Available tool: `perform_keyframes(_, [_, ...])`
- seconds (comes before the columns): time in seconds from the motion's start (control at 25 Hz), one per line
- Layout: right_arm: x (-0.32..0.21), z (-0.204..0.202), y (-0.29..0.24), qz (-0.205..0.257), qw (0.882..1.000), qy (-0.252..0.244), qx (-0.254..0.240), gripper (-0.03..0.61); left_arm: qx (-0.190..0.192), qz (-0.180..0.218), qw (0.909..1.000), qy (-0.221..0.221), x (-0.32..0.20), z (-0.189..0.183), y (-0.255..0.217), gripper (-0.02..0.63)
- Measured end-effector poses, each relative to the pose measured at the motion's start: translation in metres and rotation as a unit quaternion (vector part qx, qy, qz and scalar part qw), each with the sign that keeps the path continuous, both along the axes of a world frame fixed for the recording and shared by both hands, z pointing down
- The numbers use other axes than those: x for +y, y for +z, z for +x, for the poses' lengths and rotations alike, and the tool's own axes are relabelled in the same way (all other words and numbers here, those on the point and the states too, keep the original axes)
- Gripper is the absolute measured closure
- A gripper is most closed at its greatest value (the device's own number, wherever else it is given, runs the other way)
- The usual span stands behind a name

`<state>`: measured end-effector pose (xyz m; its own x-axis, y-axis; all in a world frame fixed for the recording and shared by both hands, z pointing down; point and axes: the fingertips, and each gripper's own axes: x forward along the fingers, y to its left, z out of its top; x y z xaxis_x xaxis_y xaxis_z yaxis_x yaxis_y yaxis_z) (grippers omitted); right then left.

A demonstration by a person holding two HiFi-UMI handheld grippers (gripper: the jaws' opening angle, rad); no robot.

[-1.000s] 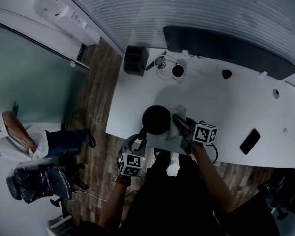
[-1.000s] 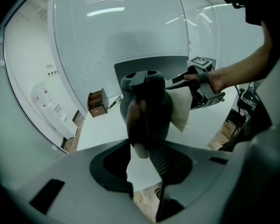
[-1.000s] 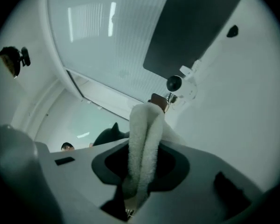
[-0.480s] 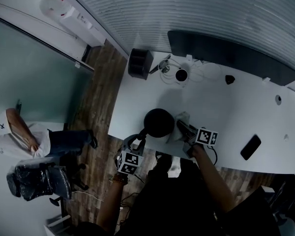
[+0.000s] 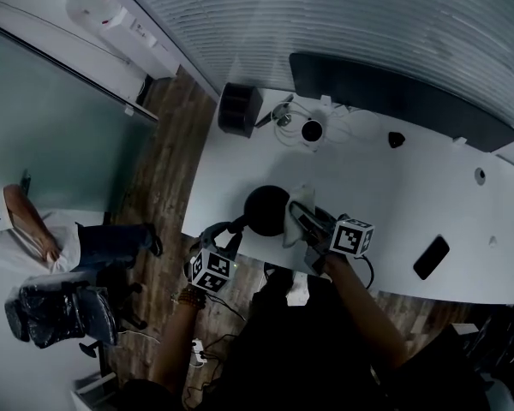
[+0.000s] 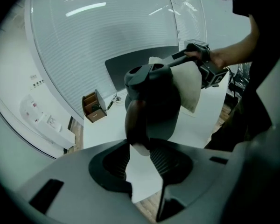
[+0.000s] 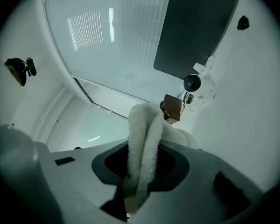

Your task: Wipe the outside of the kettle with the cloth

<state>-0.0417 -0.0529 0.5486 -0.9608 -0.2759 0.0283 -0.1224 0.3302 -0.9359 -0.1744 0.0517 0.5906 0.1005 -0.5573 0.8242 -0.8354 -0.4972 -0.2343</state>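
Left gripper (image 6: 140,155): jaws wide, just been opening, their ribbed faces flanking the handle (image 6: 137,125) and seemingly touching it. Any looser and the kettle (image 6: 154,101), just ahead, may tip or swing when rubbed. Right gripper (image 7: 140,171): clamped on the cloth (image 7: 142,139), a fold bunched between the jaws, the loose end lying against the kettle's far side, where it could drag free. Kettle: dark, smooth, rounded. Cloth: pale, nubbly towelling. Table (image 6: 102,129) beneath: white, slick.

All views are dim and blue-grey; the kettle (image 5: 265,210) reads as a near-black mass without detail. Both gripper views bulge fisheye-style inside black vignetting. Pale streaks glare on the ribbed blind (image 7: 91,29) at eleven o'clock, and the cloth (image 7: 142,143) close to the lens is soft.
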Motion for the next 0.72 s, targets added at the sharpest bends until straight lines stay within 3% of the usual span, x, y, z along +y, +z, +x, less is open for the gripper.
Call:
perform_keyframes(0.2, [-0.012,0.009,0.029,-0.043,0.999,0.022,0.004,0.486,-0.009,-0.009,0.9997,0.022,-0.006,-0.007,0.002,0.486])
perform_keyframes(0.48, [-0.01,0.009,0.117,-0.184,0.982,0.029,-0.01,0.486,-0.03,-0.025,0.9976,0.057,-0.018,-0.018,0.002,0.486])
perform_keyframes(0.6, [0.0,0.009,0.138,-0.2,0.979,0.029,0.027,0.486,-0.047,-0.031,0.9959,0.071,-0.028,-0.024,0.003,0.485])
perform_keyframes(0.72, [0.005,0.014,0.128,-0.177,0.984,0.011,0.035,0.486,-0.059,-0.039,0.9932,0.092,-0.036,-0.028,0.004,0.482])
